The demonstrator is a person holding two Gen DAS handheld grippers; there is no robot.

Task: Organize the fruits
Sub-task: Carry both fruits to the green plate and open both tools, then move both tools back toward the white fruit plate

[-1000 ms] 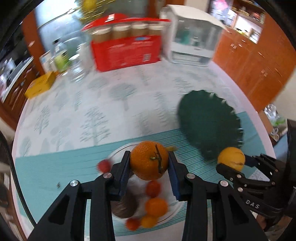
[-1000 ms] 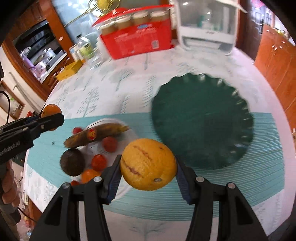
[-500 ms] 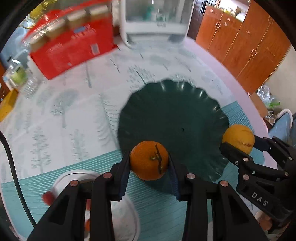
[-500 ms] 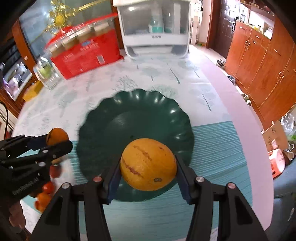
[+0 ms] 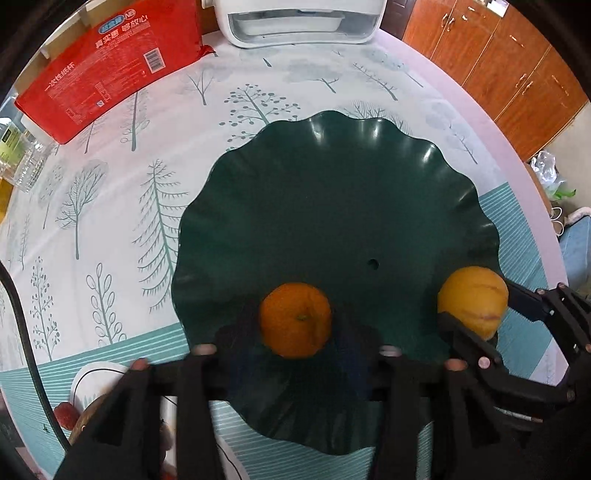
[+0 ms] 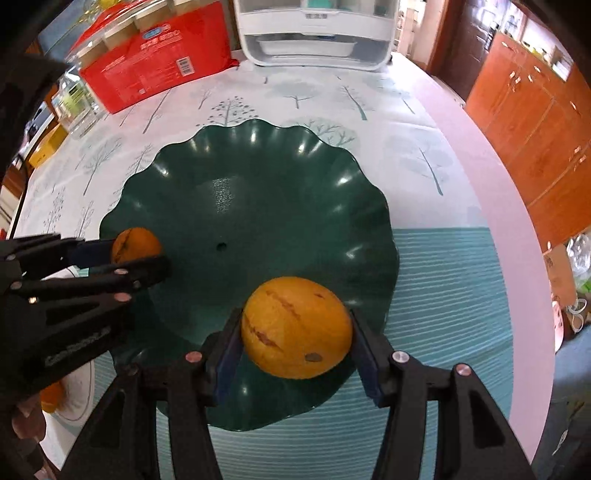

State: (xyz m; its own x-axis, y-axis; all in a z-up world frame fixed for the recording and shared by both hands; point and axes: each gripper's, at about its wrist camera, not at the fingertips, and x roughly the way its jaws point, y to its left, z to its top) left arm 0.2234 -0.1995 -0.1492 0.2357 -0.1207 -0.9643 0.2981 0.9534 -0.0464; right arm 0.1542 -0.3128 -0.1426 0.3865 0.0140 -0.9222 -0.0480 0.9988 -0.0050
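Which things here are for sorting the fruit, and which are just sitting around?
For the job: orange, yellow fruit, green scalloped plate, white plate with more fruit.

Just sitting around: red box, white appliance, clear jar.

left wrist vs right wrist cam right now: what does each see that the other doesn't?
Left wrist only: the left gripper from behind, its jaws just opened and clear of the orange in the green dish; a white plate with a red fruit at the lower left.

Right wrist only: the blue pads pressed on the yellow fruit; a yellow box at the far left.

Both: dish, orange, yellow fruit, red box, white appliance, tree-print tablecloth.
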